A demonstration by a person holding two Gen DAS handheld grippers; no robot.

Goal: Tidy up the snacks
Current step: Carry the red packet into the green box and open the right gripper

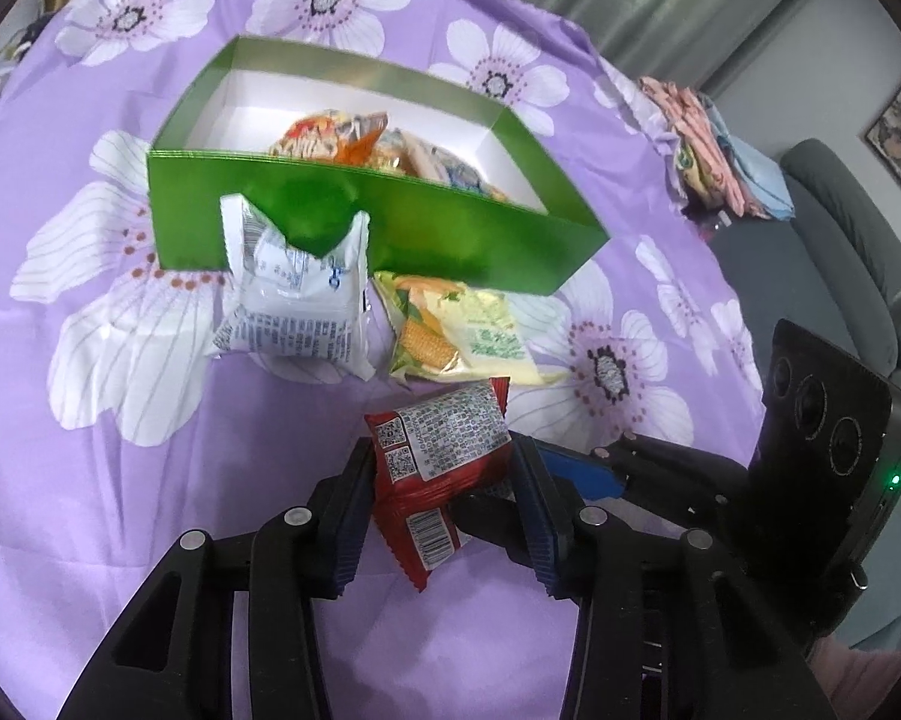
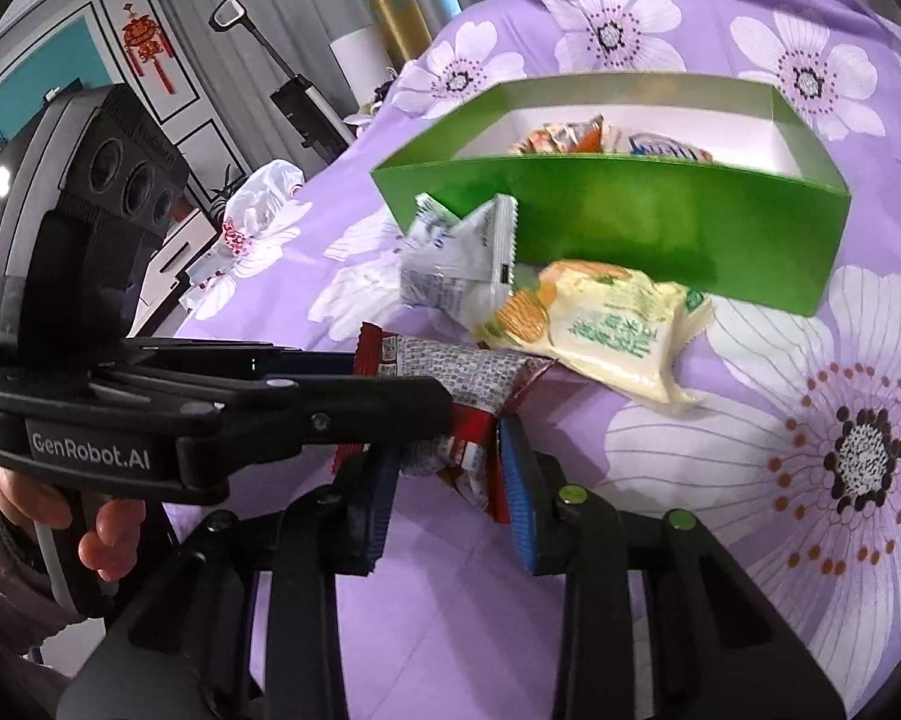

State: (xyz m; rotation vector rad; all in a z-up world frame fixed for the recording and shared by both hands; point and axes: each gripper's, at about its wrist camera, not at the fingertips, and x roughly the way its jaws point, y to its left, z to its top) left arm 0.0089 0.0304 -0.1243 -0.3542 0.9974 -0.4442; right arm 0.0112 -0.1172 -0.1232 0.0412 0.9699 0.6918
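Gripping the red foil snack packet (image 1: 435,468) from both sides: left gripper (image 1: 444,510) jaws closed on its lower half, right gripper (image 2: 450,492) jaws narrowed around its other end, contact there hard to confirm. Packet's long axis tilts up toward the green open-top cardboard box (image 1: 390,228); its barcode end is partly hidden. Box holds several wrapped snacks, labels unreadable. White snack pouch (image 1: 297,294) leans on the box's front wall; yellow corn-print pouch (image 1: 462,330) lies beside it on the purple floral bedsheet (image 1: 120,420).
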